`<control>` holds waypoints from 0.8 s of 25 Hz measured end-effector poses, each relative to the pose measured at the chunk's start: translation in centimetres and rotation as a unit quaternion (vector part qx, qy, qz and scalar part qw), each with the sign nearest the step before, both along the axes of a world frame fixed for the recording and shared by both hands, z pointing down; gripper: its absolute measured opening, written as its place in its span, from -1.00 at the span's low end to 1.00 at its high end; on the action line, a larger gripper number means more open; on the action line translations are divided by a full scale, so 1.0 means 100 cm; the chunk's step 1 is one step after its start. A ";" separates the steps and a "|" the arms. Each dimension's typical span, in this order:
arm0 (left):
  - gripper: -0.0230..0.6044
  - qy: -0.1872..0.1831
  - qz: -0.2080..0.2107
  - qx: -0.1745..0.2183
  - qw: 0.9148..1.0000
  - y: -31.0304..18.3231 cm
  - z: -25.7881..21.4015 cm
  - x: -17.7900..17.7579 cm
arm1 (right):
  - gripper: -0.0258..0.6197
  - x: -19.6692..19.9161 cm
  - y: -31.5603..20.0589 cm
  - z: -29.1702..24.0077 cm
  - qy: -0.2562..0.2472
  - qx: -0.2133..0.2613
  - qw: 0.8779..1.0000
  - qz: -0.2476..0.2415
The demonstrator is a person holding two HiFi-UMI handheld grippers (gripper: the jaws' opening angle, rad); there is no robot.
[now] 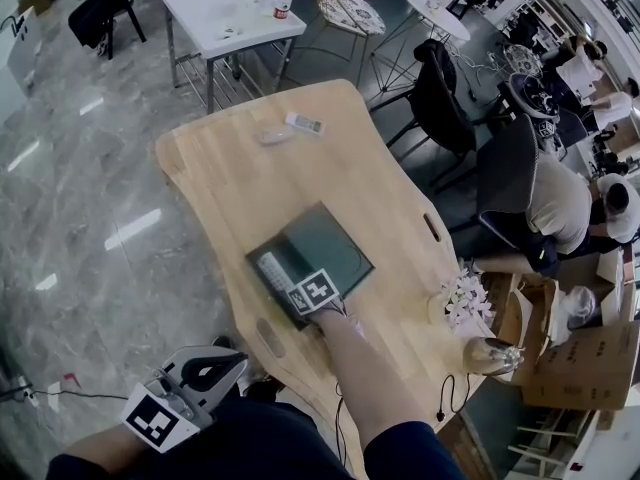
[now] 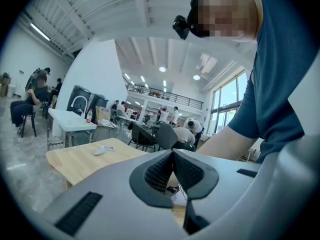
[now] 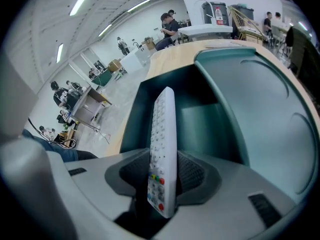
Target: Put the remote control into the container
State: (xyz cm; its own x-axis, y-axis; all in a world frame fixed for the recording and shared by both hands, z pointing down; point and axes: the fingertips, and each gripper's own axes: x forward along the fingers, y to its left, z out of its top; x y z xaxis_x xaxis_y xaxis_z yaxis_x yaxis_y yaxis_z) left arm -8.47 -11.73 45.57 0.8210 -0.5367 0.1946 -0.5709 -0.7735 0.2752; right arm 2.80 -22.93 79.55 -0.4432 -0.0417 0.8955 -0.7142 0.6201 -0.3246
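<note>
Head view: from above, looking forward and steeply down on the pale wooden table with rounded corners (image 1: 330,158), with the dark green square container (image 1: 335,238) near mid-frame, not close.

Left gripper view: from low at the table's near side, riding on the left gripper (image 2: 173,154), facing nearly level along the tabletop toward the hall.

Right gripper view: from the right gripper (image 3: 164,171), tilted steeply down, very close over the container's open compartment.

Shared by all three: the wooden tabletop and the white metal-legged table (image 1: 225,18) beyond it. Shared by the head and right gripper views: the container too.
</note>
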 end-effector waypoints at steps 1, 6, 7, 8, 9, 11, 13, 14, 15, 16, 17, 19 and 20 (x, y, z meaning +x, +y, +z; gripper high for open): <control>-0.64 0.001 0.001 0.000 1.000 0.002 -0.001 0.002 | -0.42 0.002 0.000 -0.001 0.003 0.010 1.000 0.001; -0.63 0.008 0.009 0.001 1.000 0.010 -0.008 0.010 | -0.26 0.007 0.000 -0.024 0.005 0.106 0.994 -0.016; -0.64 0.010 0.011 0.003 1.000 0.011 -0.010 0.013 | -0.26 0.007 0.002 -0.032 0.001 0.131 0.991 -0.026; -0.64 0.012 0.014 0.007 1.000 0.012 -0.011 0.016 | -0.26 0.006 0.005 -0.041 -0.008 0.155 0.987 -0.032; -0.64 0.013 0.017 0.011 1.000 0.013 -0.013 0.019 | -0.26 0.005 0.010 -0.052 -0.019 0.175 0.984 -0.034; -0.63 0.015 0.024 0.018 0.999 0.016 -0.016 0.025 | -0.27 0.004 0.021 -0.077 -0.041 0.213 0.976 -0.030; -0.64 0.017 0.032 0.023 0.999 0.018 -0.018 0.032 | -0.27 0.005 0.034 -0.110 -0.066 0.252 0.966 -0.010; -0.64 0.019 0.037 0.025 0.999 0.020 -0.020 0.036 | -0.27 0.007 0.040 -0.128 -0.080 0.269 0.960 0.008; -0.63 0.022 0.041 0.028 0.999 0.021 -0.021 0.040 | -0.27 0.009 0.047 -0.145 -0.096 0.285 0.953 0.028; -0.64 0.025 0.044 0.030 0.998 0.022 -0.024 0.044 | -0.27 0.012 0.054 -0.163 -0.112 0.300 0.946 0.049; -0.63 0.028 0.046 0.033 0.998 0.023 -0.026 0.048 | -0.27 0.014 0.061 -0.180 -0.127 0.313 0.939 0.069; -0.64 0.032 0.054 0.038 0.997 0.027 -0.031 0.055 | -0.38 0.020 0.076 -0.213 -0.154 0.336 0.923 0.107; -0.64 0.032 0.059 0.039 0.997 0.030 -0.034 0.059 | -0.47 0.023 0.083 -0.230 -0.168 0.346 0.915 0.125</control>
